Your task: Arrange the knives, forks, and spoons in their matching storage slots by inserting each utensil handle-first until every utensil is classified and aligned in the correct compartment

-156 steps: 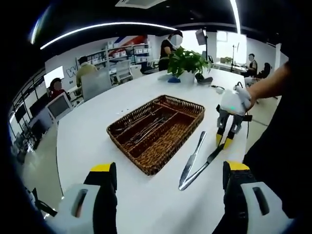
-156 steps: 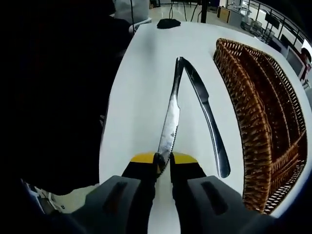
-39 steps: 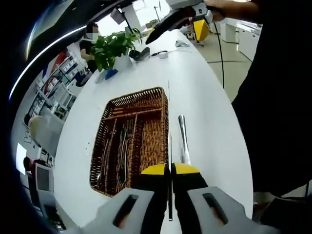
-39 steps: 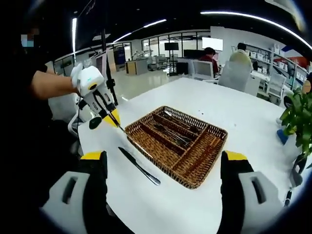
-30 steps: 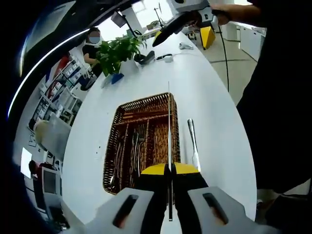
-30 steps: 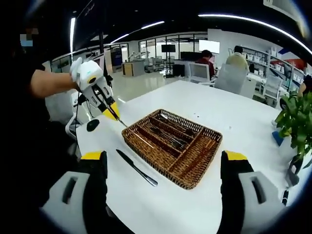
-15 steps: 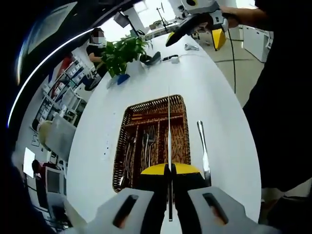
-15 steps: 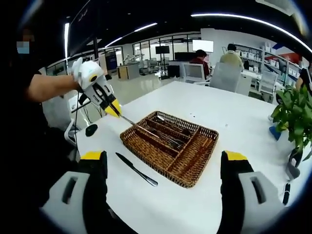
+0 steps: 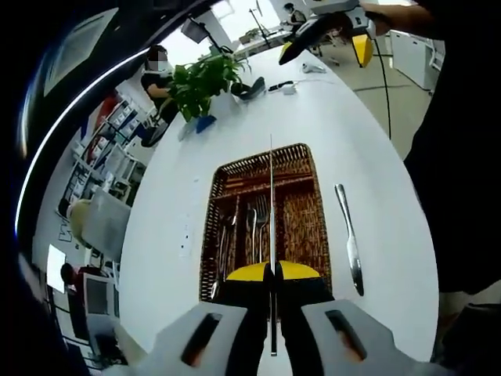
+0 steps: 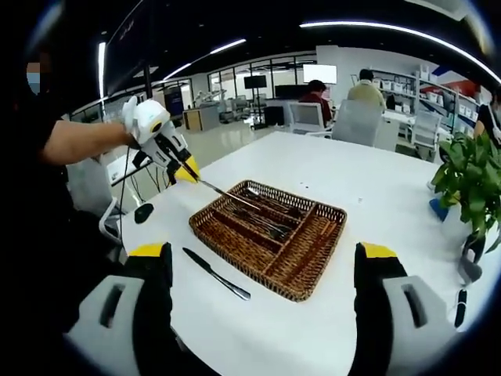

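Observation:
My left gripper point(image 9: 272, 270) is shut on a table knife point(image 9: 271, 196), seen edge-on and pointing away from me over a brown wicker cutlery basket point(image 9: 262, 155). Forks and spoons lie in the basket's left-hand compartments. A second knife point(image 9: 350, 237) lies on the white table to the basket's right. In the right gripper view, the left gripper point(image 10: 185, 172) holds its knife point(image 10: 223, 192) slanting down over the basket point(image 10: 293, 286), and the other knife point(image 10: 216, 274) lies in front of it. My right gripper point(image 10: 262, 252) is open with nothing between its jaws.
A potted plant point(image 9: 200, 77) point(image 10: 463, 174) stands at the table's far end, with small dark items beside it. A dark mouse-like object point(image 10: 143, 213) lies near the table edge. A person's dark clothing runs along the right side point(image 9: 462, 172). Seated people and desks lie beyond.
Earlier the right gripper held a knife on the table while the left was open. Now the left holds it and the right is open. Over the last second the knife moved above the basket.

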`<action>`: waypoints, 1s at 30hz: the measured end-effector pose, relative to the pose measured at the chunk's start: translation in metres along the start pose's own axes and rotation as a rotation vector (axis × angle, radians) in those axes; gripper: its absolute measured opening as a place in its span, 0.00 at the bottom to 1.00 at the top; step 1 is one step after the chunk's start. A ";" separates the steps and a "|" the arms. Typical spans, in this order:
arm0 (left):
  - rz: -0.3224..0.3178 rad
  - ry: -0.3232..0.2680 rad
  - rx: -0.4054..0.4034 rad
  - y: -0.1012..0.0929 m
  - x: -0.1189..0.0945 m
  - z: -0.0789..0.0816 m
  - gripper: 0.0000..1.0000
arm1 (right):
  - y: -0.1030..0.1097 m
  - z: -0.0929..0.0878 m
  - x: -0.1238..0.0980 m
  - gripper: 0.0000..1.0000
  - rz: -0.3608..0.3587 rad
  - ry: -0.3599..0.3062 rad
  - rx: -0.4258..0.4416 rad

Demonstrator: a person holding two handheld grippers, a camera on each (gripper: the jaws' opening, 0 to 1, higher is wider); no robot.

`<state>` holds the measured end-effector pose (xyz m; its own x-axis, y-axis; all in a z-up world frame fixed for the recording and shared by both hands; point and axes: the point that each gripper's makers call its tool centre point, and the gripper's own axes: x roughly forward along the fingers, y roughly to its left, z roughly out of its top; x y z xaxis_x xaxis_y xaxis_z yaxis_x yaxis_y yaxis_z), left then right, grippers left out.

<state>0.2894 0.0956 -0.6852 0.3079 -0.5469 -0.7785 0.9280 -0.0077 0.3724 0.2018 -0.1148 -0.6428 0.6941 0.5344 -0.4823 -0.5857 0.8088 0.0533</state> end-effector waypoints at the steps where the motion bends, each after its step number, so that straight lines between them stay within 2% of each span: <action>1: 0.003 0.000 -0.006 0.003 0.000 -0.001 0.01 | 0.000 0.000 0.000 1.00 -0.001 0.001 0.000; 10: 0.016 -0.008 -0.029 0.014 0.005 -0.003 0.01 | -0.002 0.000 -0.001 1.00 -0.012 -0.001 0.035; 15: 0.036 -0.002 -0.050 0.021 0.008 -0.009 0.01 | -0.003 0.000 -0.002 1.00 -0.018 0.004 0.030; 18: 0.056 0.003 -0.052 0.025 0.010 -0.011 0.01 | -0.007 0.001 -0.004 1.00 -0.026 -0.010 0.057; 20: 0.076 0.008 -0.024 0.029 0.011 -0.014 0.01 | -0.008 0.001 -0.004 1.00 -0.028 -0.010 0.059; 22: 0.076 0.002 -0.037 0.029 0.011 -0.014 0.01 | -0.008 0.002 -0.004 1.00 -0.029 -0.016 0.060; 30: 0.121 0.020 -0.001 0.033 0.018 -0.025 0.01 | -0.008 -0.001 -0.004 1.00 -0.033 -0.005 0.068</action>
<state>0.3311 0.1061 -0.6995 0.4213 -0.5271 -0.7380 0.8842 0.0580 0.4635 0.2039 -0.1234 -0.6420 0.7148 0.5085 -0.4802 -0.5330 0.8406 0.0967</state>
